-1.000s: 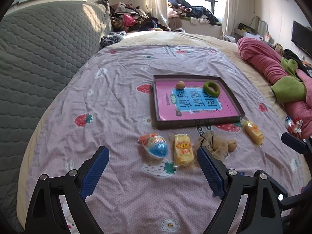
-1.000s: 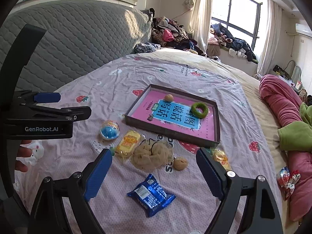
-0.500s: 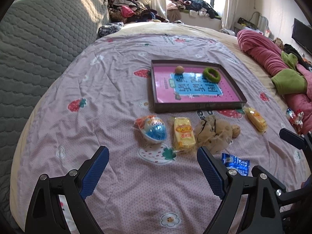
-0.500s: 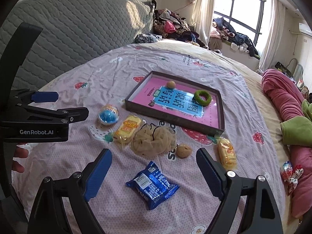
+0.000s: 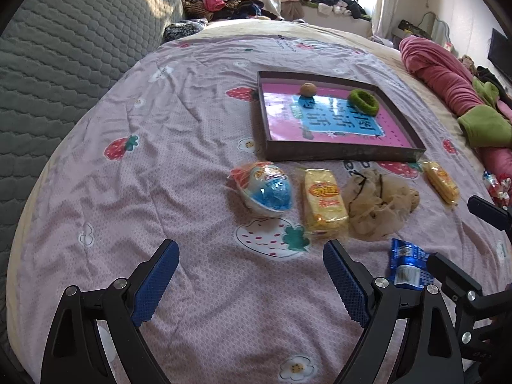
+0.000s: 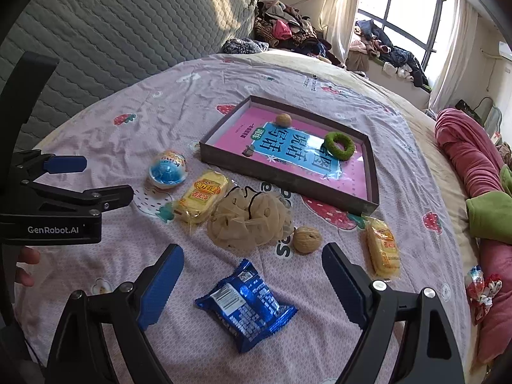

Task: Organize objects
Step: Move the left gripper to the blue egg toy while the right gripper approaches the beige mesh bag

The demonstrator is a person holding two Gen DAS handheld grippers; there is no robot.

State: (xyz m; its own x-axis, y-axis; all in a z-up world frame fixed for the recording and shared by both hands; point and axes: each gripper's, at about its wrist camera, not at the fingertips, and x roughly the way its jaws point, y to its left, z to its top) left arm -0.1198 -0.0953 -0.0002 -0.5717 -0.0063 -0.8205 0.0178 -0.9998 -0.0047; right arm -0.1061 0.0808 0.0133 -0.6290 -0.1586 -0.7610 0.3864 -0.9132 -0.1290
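A shallow dark tray [image 5: 339, 153] [image 6: 281, 179] with a pink and blue sheet inside holds a walnut [image 5: 308, 89] [image 6: 283, 119] and a green ring [image 5: 363, 101] [image 6: 339, 145]. In front of it on the bed lie a blue egg toy [image 5: 265, 188] [image 6: 167, 169], two yellow snack packs [image 5: 323, 203] [image 6: 382, 248], a beige mesh pouf [image 5: 377, 204] [image 6: 249, 219], a second walnut [image 6: 307, 239] and a blue snack packet [image 6: 244, 305] [image 5: 406, 267]. My left gripper [image 5: 251, 275] is open and empty, short of the egg toy. My right gripper [image 6: 252, 280] is open and empty over the blue packet.
The bedsheet [image 5: 160, 128] is pink with strawberry prints. A grey quilted headboard [image 5: 64, 48] rises on the left. A pink and green blanket [image 6: 473, 166] lies at the right. Clothes [image 6: 288, 32] are piled by the window. The left gripper's body [image 6: 57, 204] shows in the right wrist view.
Both grippers have moved forward and down toward the items in front of the tray, which appear larger. Both stay open. No object has moved.
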